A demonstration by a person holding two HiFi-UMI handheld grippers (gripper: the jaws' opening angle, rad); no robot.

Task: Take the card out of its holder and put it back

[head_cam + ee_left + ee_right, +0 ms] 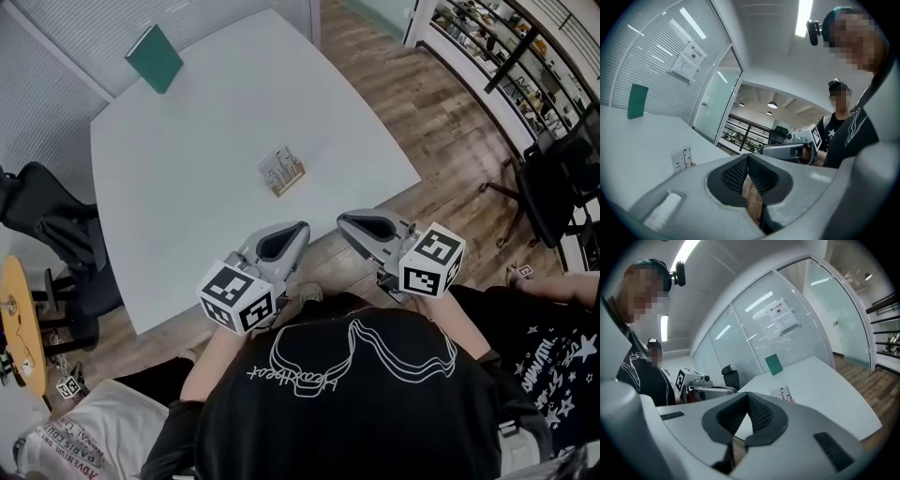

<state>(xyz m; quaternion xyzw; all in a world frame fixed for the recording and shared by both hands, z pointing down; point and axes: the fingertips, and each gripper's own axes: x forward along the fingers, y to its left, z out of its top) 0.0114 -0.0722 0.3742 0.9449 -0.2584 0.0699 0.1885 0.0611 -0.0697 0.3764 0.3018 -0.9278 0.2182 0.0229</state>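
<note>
The left tongs [302, 227] and right tongs [343, 221], both clenched on nothing, hover side by side at the near edge of the white bench [206, 141], well apart from the small white printed card [277, 166] seated upright in its light wooden holder [289, 181], evidently a ready posture before extraction.

I'm looking at an office meeting room; a large white table [187, 169] stands on wood-plank floor [450, 141]; black swivel chairs [52, 230] sit beside it; glass partitions with blinds [754, 319] carry a posted notice [781, 315]; display shelves [502, 42] line one side.
</note>
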